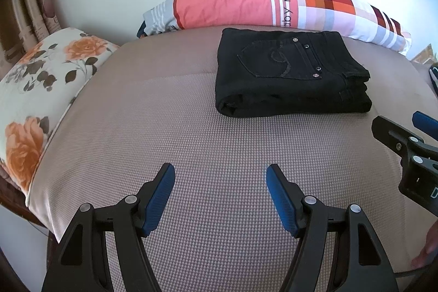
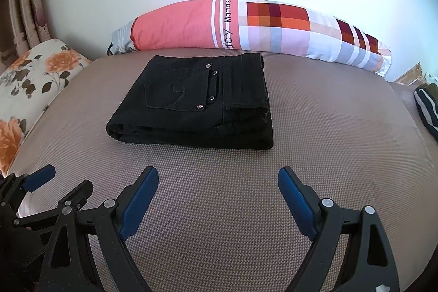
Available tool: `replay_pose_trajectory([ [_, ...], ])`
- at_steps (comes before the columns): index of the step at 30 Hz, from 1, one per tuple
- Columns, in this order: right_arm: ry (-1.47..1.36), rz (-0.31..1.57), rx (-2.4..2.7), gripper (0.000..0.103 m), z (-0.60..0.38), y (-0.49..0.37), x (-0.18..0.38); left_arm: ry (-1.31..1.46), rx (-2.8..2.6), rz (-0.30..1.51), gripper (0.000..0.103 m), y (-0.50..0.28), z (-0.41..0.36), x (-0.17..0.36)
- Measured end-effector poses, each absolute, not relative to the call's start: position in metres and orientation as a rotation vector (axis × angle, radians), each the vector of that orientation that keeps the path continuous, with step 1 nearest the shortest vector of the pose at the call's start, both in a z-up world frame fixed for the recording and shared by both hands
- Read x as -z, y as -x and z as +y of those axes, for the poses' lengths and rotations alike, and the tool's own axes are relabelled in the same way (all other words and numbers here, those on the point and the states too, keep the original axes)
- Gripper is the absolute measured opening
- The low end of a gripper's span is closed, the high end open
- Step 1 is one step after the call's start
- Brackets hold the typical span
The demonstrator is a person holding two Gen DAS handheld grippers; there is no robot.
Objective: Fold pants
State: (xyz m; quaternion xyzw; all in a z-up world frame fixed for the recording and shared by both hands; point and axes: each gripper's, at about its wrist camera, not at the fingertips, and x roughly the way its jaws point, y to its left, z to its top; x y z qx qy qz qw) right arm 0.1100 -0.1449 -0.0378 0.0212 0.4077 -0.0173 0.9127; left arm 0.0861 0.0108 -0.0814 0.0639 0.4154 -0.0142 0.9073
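Note:
Black pants [image 1: 290, 73] lie folded into a compact rectangle on the beige bed surface [image 1: 191, 133], back pocket up. In the right wrist view the pants [image 2: 197, 103] sit just ahead of centre. My left gripper [image 1: 220, 168] is open and empty, well short of the pants and to their left. My right gripper [image 2: 218, 171] is open and empty, close in front of the pants' near edge. The right gripper also shows at the right edge of the left wrist view [image 1: 402, 133], and the left gripper at the lower left of the right wrist view [image 2: 54, 179].
A long pink and plaid pillow [image 1: 273, 4] lies against the wall behind the pants. A floral pillow [image 1: 41, 78] lies at the left edge of the bed. A dark striped garment [image 2: 427, 108] sits at the right edge.

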Motion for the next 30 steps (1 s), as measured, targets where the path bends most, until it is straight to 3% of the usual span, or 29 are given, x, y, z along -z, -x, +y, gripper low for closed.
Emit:
replay_pose_trajectory([
  [30,-0.042,0.86,0.029,0.087,-0.1461,-0.1123,0.0431,-0.134,0.029,0.858,0.07,-0.0851,0.0105,0.0822],
])
